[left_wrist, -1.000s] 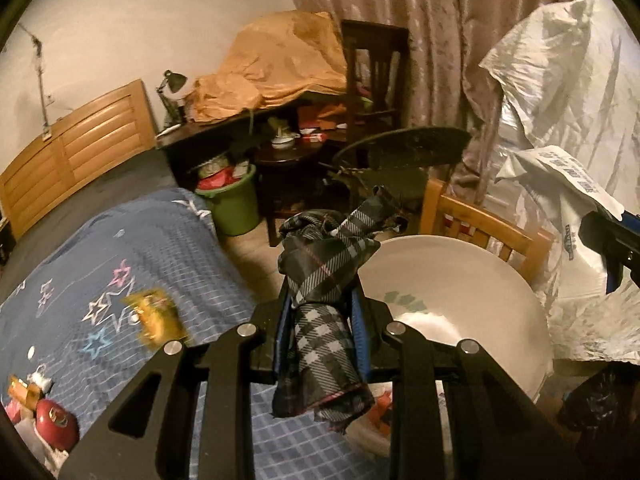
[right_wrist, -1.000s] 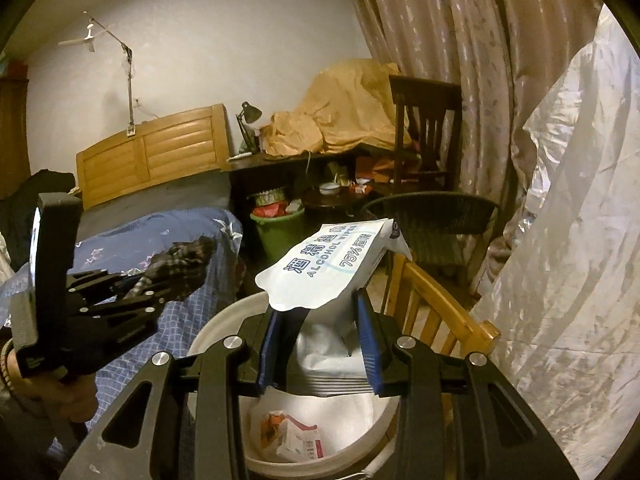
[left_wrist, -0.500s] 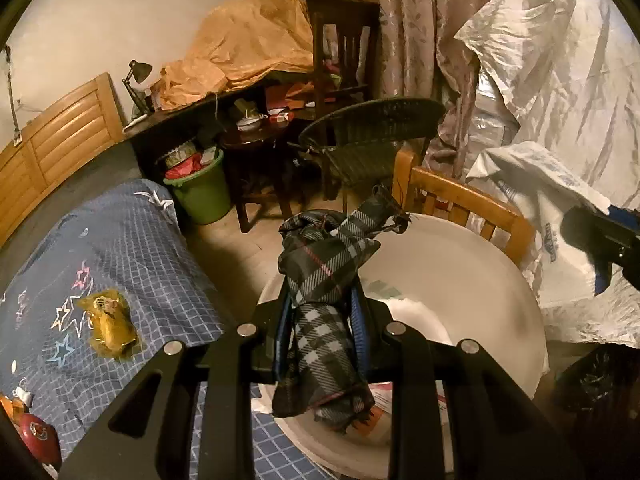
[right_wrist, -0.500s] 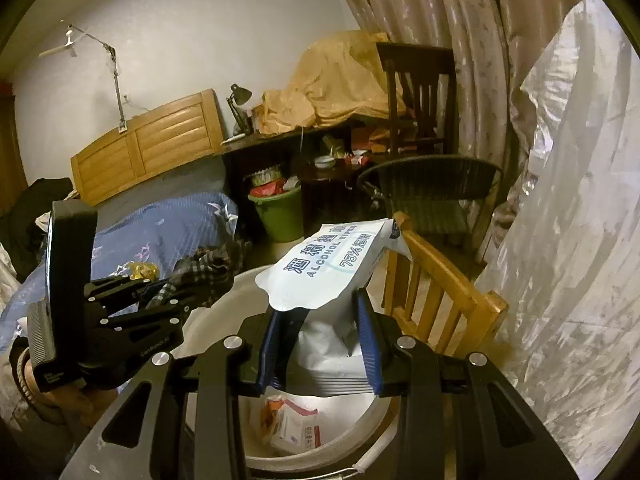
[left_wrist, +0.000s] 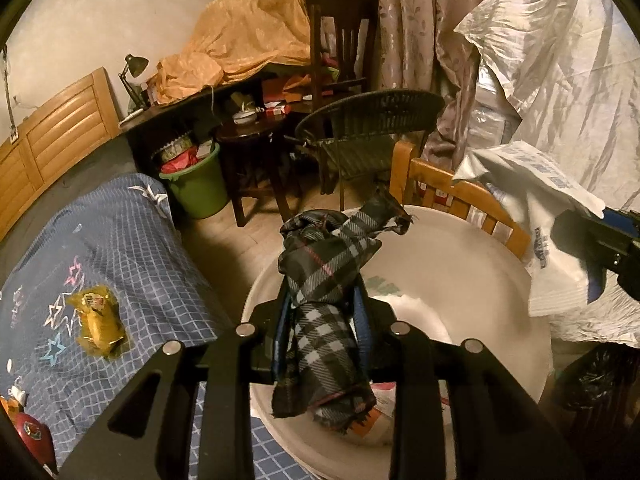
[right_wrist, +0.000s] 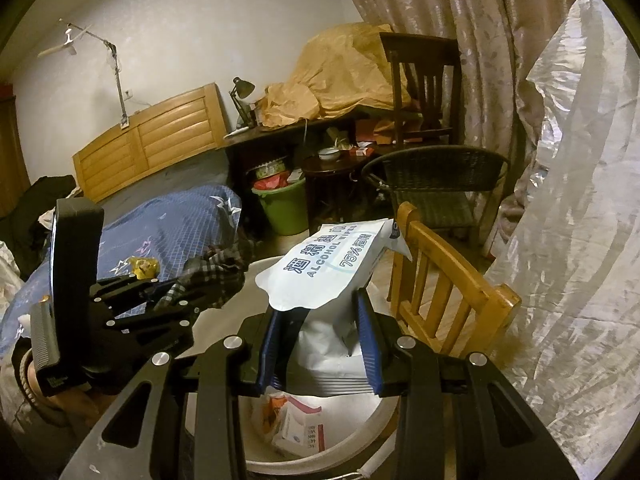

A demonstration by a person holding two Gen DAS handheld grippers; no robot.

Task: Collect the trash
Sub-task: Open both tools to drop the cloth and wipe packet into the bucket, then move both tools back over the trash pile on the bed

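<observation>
Over a white plastic bucket beside a bed, two black handheld grippers each hold a piece of trash. At the bottom of the left wrist view, the left gripper has its blue-padded fingers pinching a dark plaid cloth — the bundled fabric rises above the fingertips and hangs in a loose fold below them, over the near rim of the bucket. The right gripper has its fingers pressed against the sides of a white pack of alcohol wipes, printed with "ALCOHOL WIPES" and "75%"; the pack tilts up and away, directly above the bucket's opening. Inside the bucket lie a small white carton with red and orange print and other pale scraps. A light wooden chair stands just behind the bucket. To the left, a blue checked bedspread with star shapes carries a crumpled yellow wrapper. Farther back stands a green bin full of rubbish, near a dark wicker chair.
</observation>
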